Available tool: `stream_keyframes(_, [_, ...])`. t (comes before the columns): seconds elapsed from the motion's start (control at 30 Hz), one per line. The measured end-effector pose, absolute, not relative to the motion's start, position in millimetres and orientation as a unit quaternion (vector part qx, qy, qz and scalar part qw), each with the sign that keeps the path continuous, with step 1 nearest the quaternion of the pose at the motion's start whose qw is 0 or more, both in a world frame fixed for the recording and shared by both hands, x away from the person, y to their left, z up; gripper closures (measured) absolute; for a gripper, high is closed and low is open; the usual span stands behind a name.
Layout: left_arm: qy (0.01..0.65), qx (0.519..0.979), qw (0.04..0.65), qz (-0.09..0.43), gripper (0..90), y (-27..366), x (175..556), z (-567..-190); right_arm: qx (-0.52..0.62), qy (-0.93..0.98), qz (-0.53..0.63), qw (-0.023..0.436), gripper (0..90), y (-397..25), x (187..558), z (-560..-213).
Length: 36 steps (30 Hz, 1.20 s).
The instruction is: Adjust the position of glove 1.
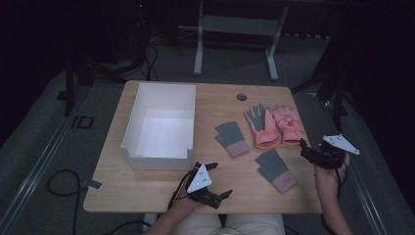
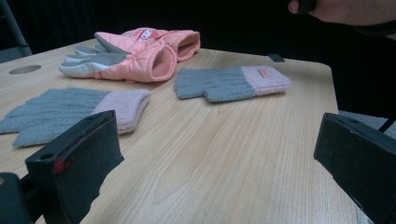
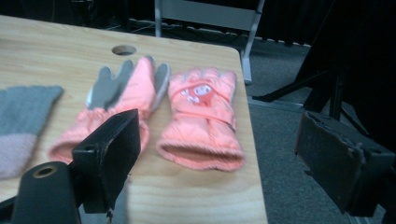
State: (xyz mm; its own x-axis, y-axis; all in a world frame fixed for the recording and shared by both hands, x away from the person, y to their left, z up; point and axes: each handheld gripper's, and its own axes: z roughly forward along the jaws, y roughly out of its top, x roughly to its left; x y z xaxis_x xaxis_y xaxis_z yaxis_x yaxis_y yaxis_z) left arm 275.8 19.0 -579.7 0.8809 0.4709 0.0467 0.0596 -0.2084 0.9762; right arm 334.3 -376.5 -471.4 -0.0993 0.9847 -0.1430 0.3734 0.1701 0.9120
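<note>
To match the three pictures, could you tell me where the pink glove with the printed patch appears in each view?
High view: printed glove, rightmost of the gloves.
Left gripper view: top centre, behind the grey-palmed glove.
Right gripper view: centre, cuff nearest.
Shared landmark: the table hole.

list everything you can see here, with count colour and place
box: 1, white, open top, left half of the table
knit gloves: 2, grey with pink cuffs, middle of the table, one nearer the front edge
padded gloves: 2, pink, side by side toward the right rear
table: 1, light wood, with a round hole near its back edge
frame: 1, pale grey metal, on the floor behind the table
left hand-held gripper: 1, black, open, near the front edge
right hand-held gripper: 1, black, open, at the right edge by the pink gloves
</note>
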Motion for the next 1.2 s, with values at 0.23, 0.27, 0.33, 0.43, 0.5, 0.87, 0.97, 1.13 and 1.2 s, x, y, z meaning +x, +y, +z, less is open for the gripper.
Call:
stream_keyframes(0.23, [0.175, 0.759, 0.604, 0.170, 0.1, 19, 276, -580, 0.530, 0.654, 0.379, 0.386, 13.5, -357, 348, -458])
stream_keyframes(0.27, [0.174, 0.759, 0.604, 0.170, 0.1, 19, 276, -580, 0.523, 0.659, 0.382, 0.383, 12.8, -352, 350, -457])
stream_keyframes(0.33, [0.174, 0.759, 0.604, 0.171, 0.1, 19, 276, -580, 0.514, 0.670, 0.384, 0.374, 12.0, -344, 353, -456])
stream_keyframes(0.43, [0.174, 0.759, 0.604, 0.171, 0.1, 19, 276, -580, 0.505, 0.681, 0.384, 0.365, 12.7, -333, 358, -455])
stream_keyframes(0.5, [0.174, 0.758, 0.605, 0.171, 0.1, 19, 276, -580, 0.500, 0.687, 0.390, 0.355, 14.2, -326, 361, -454])
stream_keyframes(0.87, [0.174, 0.758, 0.606, 0.169, 0.1, 20, 276, -580, 0.467, 0.712, 0.407, 0.332, 27.9, -281, 380, -456])
stream_keyframes(0.97, [0.174, 0.758, 0.605, 0.169, 0.1, 20, 276, -580, 0.456, 0.715, 0.417, 0.327, 31.9, -270, 384, -457])
stream_keyframes(1.13, [0.173, 0.758, 0.605, 0.170, 0.1, 19, 275, -580, 0.446, 0.721, 0.423, 0.320, 35.8, -256, 391, -461])
stream_keyframes(1.2, [0.173, 0.758, 0.606, 0.169, 0.1, 20, 275, -580, 0.433, 0.733, 0.423, 0.310, 37.7, -245, 396, -465])
